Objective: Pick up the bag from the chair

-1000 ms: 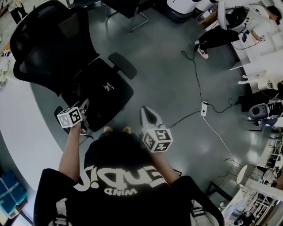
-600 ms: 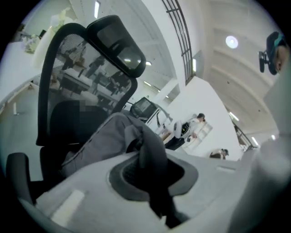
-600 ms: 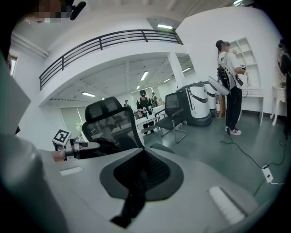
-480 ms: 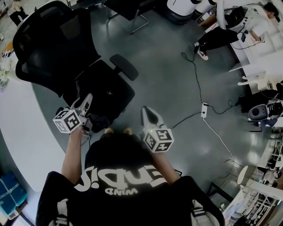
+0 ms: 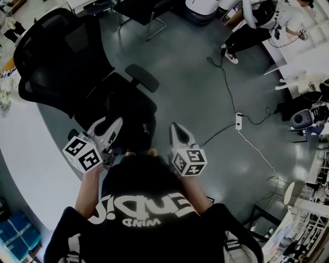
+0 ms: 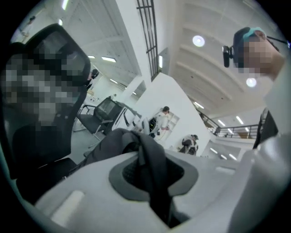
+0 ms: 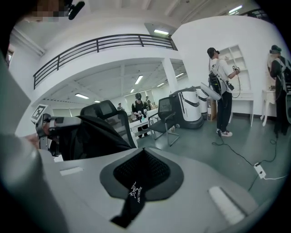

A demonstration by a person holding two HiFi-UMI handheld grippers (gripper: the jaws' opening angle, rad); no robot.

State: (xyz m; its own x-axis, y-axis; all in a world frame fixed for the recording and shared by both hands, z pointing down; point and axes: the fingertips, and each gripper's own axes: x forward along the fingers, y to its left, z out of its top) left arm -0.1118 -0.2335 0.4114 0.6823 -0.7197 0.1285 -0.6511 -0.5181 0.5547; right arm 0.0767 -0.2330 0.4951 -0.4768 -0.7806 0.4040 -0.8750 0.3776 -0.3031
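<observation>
A black bag (image 5: 131,117) hangs bunched up just above the seat of a black office chair (image 5: 56,56). My left gripper (image 5: 115,124) is at the bag's near left side. In the left gripper view it (image 6: 152,182) is shut on a fold of the bag's dark fabric (image 6: 148,154). My right gripper (image 5: 176,129) is to the right of the bag. In the right gripper view it (image 7: 136,186) is shut on a black strap (image 7: 135,196) with a small white logo. That view also has the bag (image 7: 93,136) and the left gripper (image 7: 45,125) at left.
A white curved table (image 5: 25,149) lies left of the chair. The chair's armrest (image 5: 142,77) juts out beside the bag. A power strip with cables (image 5: 238,120) lies on the grey floor at right. People (image 5: 257,20) and another chair (image 5: 144,10) are far off.
The left gripper has moved right and up, and the bag has come up off the seat into a bunched lump. The right gripper has shifted slightly to the right.
</observation>
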